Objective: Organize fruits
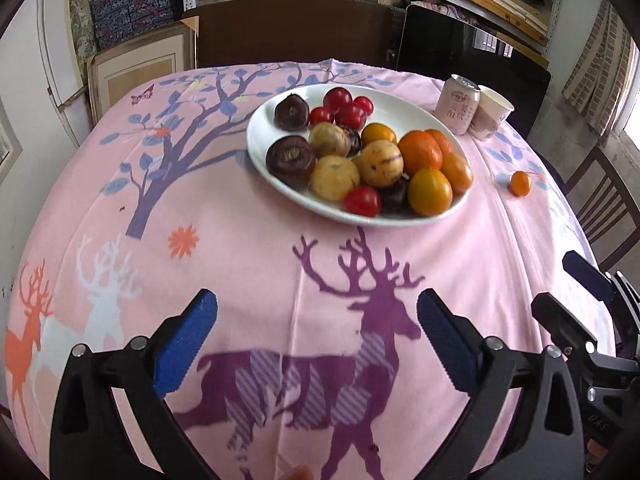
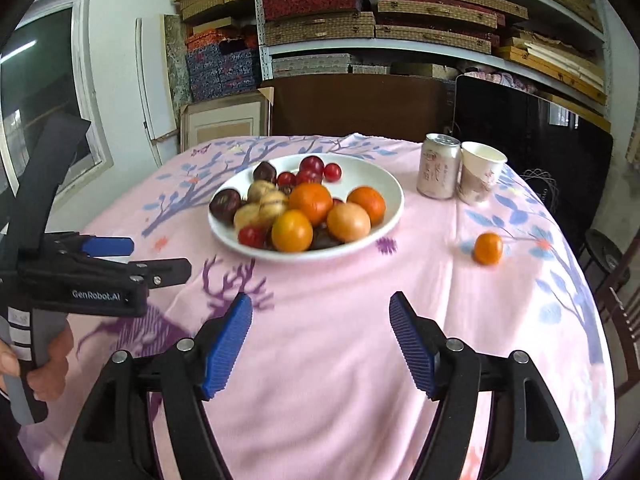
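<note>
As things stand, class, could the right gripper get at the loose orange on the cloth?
Probably yes: the right gripper is open and empty, and only bare cloth lies between it and the orange.

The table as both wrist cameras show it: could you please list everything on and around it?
plate: one, white, mid-table, heaped with fruit
orange fruits: about five, orange to yellow, plate's right side
red fruits: about six, mostly far side
dark fruits: several, purple-brown, plate's left
tan fruits: three or so, middle
loose fruit: one, orange, on cloth right of plate
can: one, pink, far right
paper cup: one, beside can
tablecloth: pink, deer print
shelves: stacked boxes, behind
left gripper: open, empty
right gripper: open, empty
</note>
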